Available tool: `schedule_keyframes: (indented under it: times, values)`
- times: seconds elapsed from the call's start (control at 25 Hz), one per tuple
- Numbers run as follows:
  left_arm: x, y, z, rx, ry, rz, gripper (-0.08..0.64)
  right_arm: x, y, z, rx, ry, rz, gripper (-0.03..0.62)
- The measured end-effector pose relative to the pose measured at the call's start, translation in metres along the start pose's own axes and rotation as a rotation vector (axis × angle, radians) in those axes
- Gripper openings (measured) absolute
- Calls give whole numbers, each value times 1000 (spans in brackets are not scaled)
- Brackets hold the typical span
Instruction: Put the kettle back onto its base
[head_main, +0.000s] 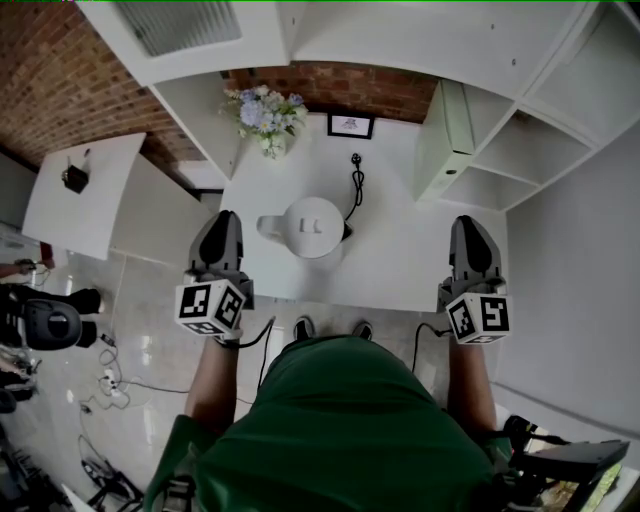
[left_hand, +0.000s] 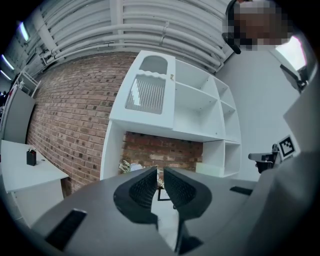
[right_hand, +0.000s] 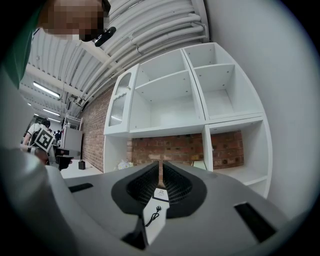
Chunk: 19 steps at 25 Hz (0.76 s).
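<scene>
Both forearms reach forward; left gripper (head_main: 224, 218) and right gripper (head_main: 470, 222) sit level over the near edge of the white table (head_main: 400, 265), jaws closed, empty. The white kettle (head_main: 313, 228) stands ahead, between them, possibly on its base; hard to tell from above. White shelving (head_main: 480, 150) and brick wall (head_main: 50, 70) lie beyond.

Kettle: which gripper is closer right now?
Left. The left gripper hangs just left of the kettle in the head view, not touching it. The right gripper is much farther off, by the table's right edge.
</scene>
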<state>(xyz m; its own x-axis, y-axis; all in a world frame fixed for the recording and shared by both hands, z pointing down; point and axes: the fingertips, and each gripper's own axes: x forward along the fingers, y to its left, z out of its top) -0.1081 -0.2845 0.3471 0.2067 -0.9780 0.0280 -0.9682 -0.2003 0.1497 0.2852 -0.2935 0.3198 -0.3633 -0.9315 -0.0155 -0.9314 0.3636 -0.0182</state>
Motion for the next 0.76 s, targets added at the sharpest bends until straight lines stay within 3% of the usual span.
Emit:
schedule_keyframes:
  times: [0.76]
  values:
    - [3,5,-7,10,18,-27,54,3,8,-2,-2,7,-16,44]
